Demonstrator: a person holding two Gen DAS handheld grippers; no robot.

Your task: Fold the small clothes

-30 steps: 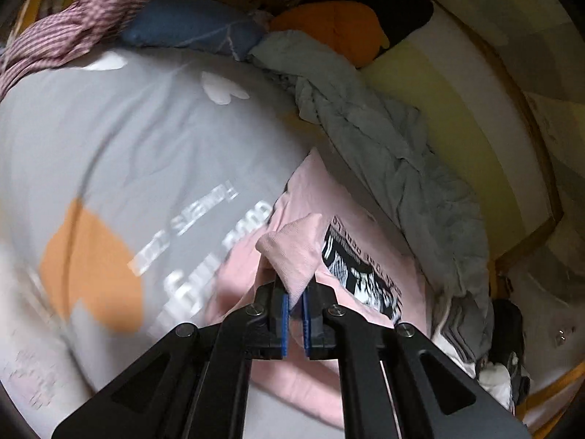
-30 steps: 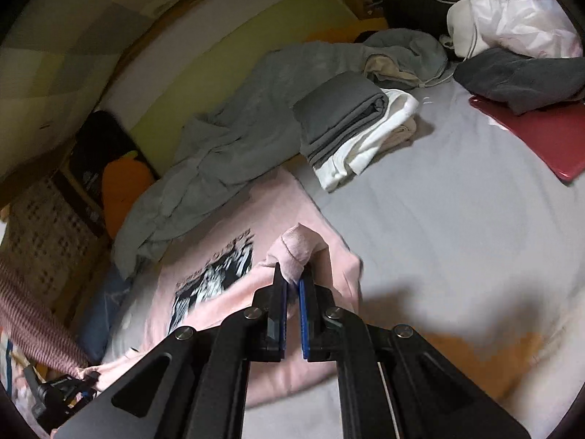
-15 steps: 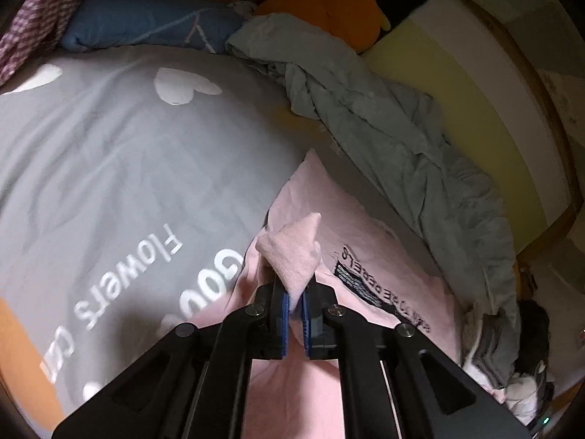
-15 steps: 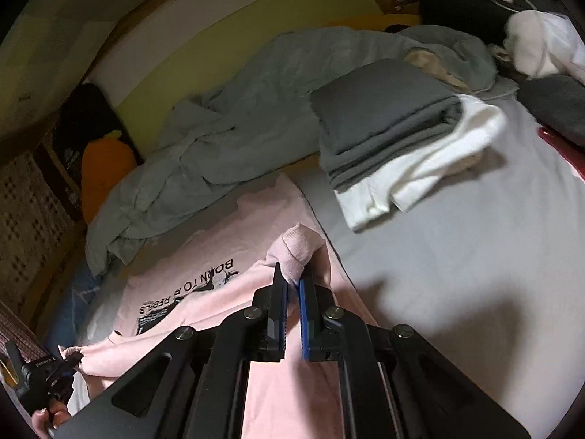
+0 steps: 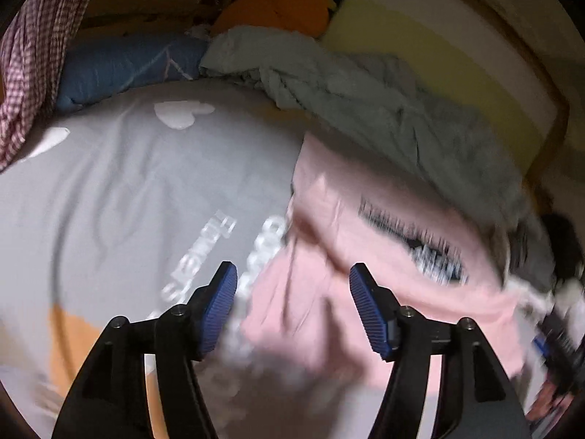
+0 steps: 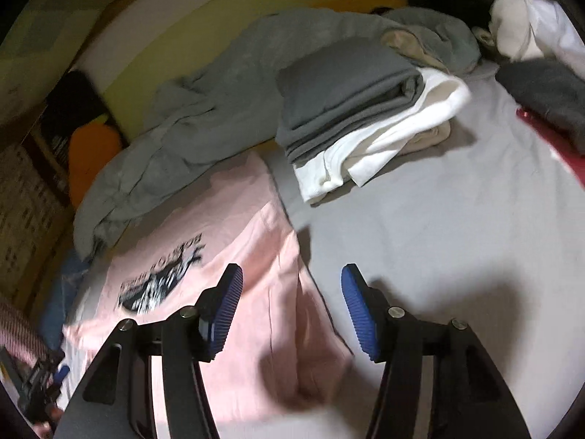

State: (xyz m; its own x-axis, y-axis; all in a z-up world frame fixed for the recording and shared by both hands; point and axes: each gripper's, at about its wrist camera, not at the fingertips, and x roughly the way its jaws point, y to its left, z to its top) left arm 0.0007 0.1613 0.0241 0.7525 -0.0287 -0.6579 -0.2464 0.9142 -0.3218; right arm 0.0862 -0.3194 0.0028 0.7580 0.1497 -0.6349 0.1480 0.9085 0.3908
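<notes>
A: Both sets of jaws have just been opening. The left gripper (image 5: pixel 292 292) stands apart over the pink T-shirt (image 5: pixel 365 226), pads clear of the cloth. Same for the right gripper (image 6: pixel 292 292): nothing pinched, pink fabric lying loose beneath it.

B: Where's the shirt?

A: Flat on the grey bedsheet (image 6: pixel 438 237), print up, its far edge against the crumpled grey-green blanket (image 6: pixel 219 117). Left view is blurred (hems unreadable there).

B: Risks?

A: The dropped fold looks rumpled near the right gripper. I judge it could slump open or skew if a finger drags it on the way out. A regrasp might also catch the sheet with the shirt.

B: Room to move?

A: Open sheet to the right, short of the folded stack (image 6: pixel 358 109). The blanket crowds the far side, and a blue pillow (image 5: pixel 128 62) sits well off to the left.
</notes>
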